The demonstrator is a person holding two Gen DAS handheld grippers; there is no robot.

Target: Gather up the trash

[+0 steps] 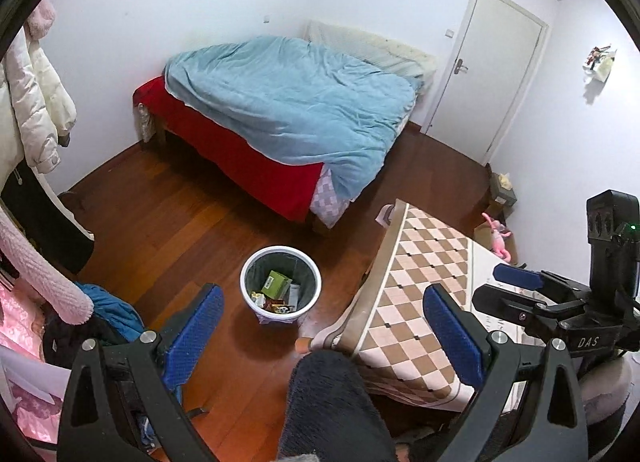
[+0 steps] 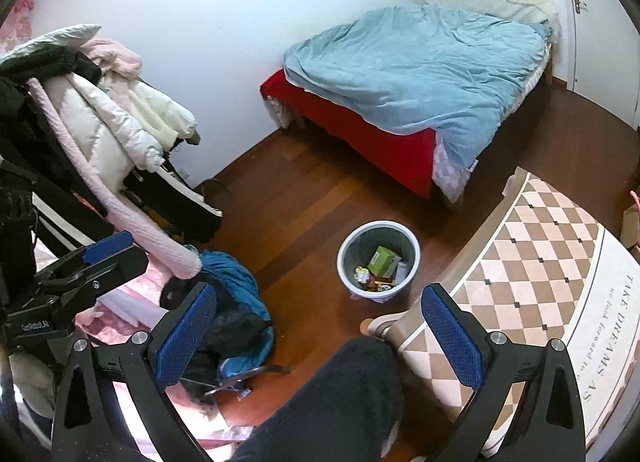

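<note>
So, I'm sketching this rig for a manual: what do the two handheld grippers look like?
Both match: the left gripper and right gripper have black angular linkage arms with silver pivot bolts and textured blue pads. The right one's side reads "DAS", with a green light on its black box; the left's reads "GenRobot.AI".

Left wrist view: high, tilted down over own blue-padded left gripper [image 1: 324, 326], facing bedroom corner; bed [image 1: 288, 102] far ahead, door [image 1: 492, 74] at right, right gripper [image 1: 504, 286] in at right edge. Right wrist view: similar height and tilt over right gripper [image 2: 320, 326], set further left in room; clothes pile [image 2: 100, 110] near at left, left gripper [image 2: 108, 250] at left edge. Shared: bed [image 2: 420, 74], wood floor [image 1: 160, 214], trash bin [image 1: 281, 282] mid-distance between pads, checkered mat [image 1: 424, 302], dark-trousered leg [image 1: 332, 410] close at bottom.
</note>
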